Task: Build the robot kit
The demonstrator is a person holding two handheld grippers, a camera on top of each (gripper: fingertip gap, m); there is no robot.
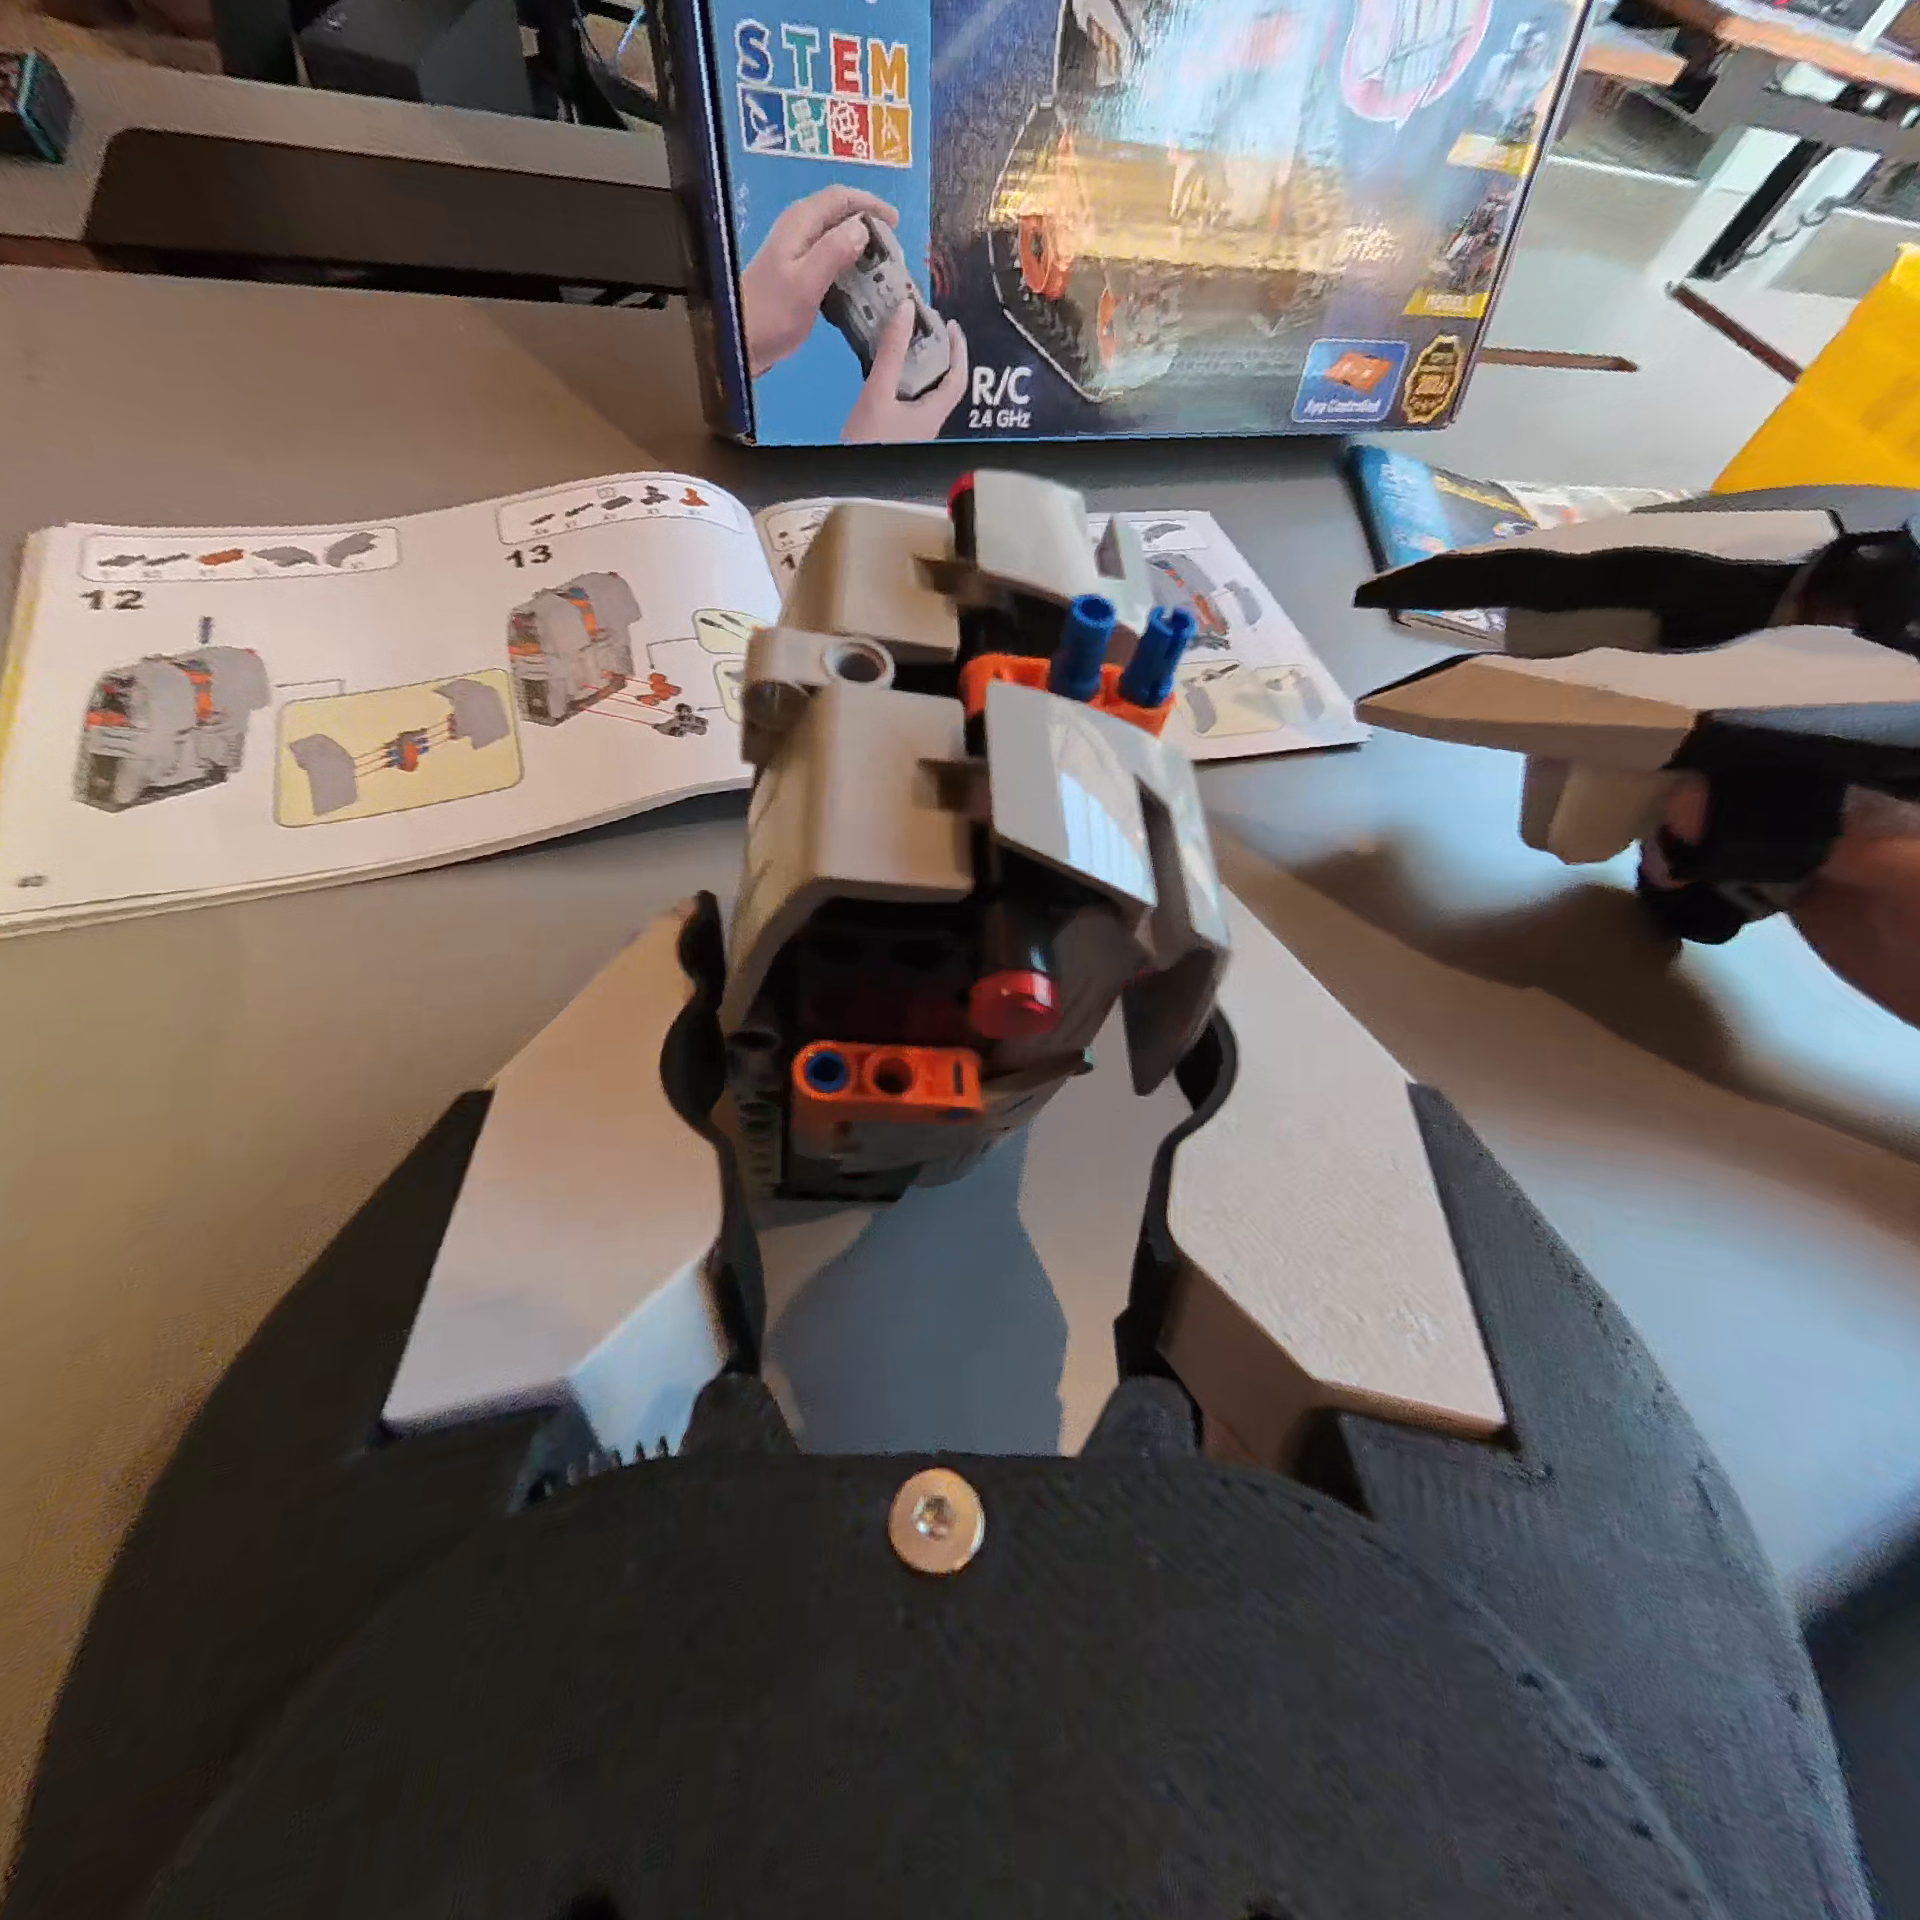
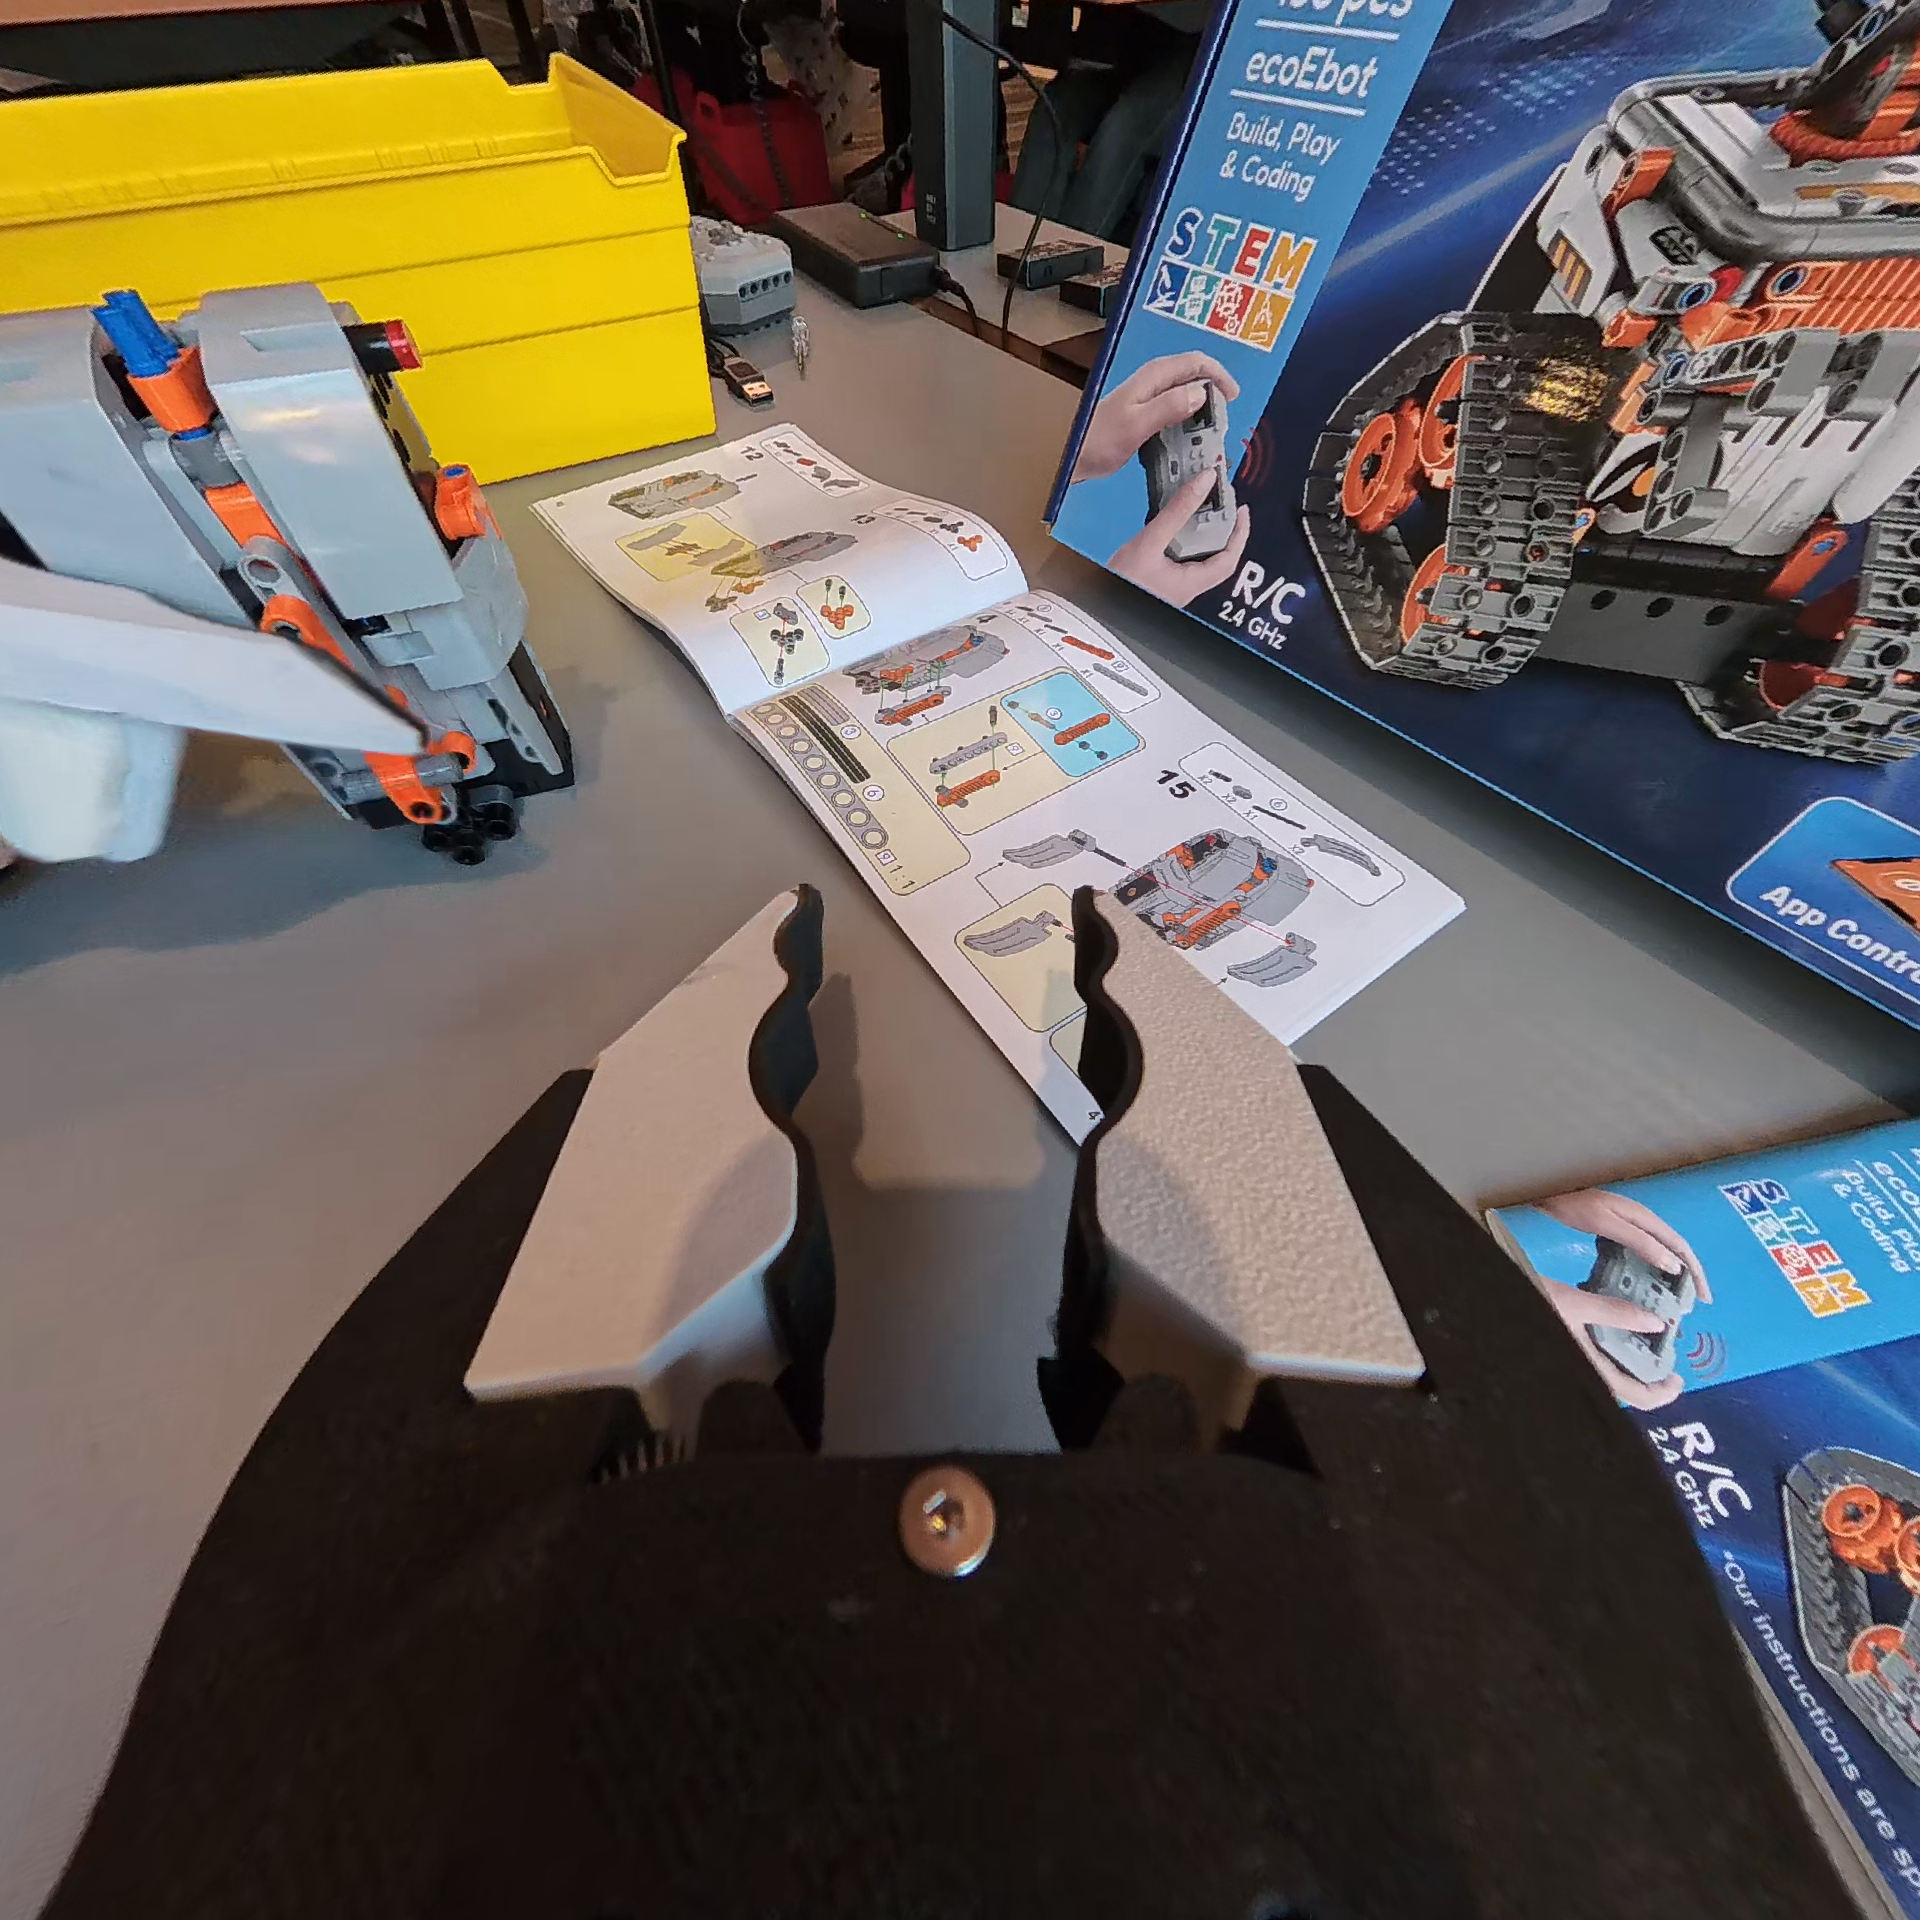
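My left gripper (image 1: 956,987) is shut on a grey brick-built model (image 1: 883,790) with orange beams, blue pins and red pegs. It holds the model tilted, low over the grey table (image 1: 312,1039). In the right wrist view the model (image 2: 312,499) shows at the left with a left finger (image 2: 208,675) across it, its lower end at or just above the table. My right gripper (image 2: 943,904) is open and empty, over the near edge of the open instruction booklet (image 2: 935,727). In the left wrist view it (image 1: 1361,655) hovers to the right of the model, apart from it.
The open booklet (image 1: 364,675) lies behind the model. A large blue toy box (image 2: 1507,416) stands at the back right. A yellow bin (image 2: 364,260) stands behind the model. A blue leaflet (image 2: 1766,1351) lies at the right. A grey module (image 2: 743,275) and cables lie at the far edge.
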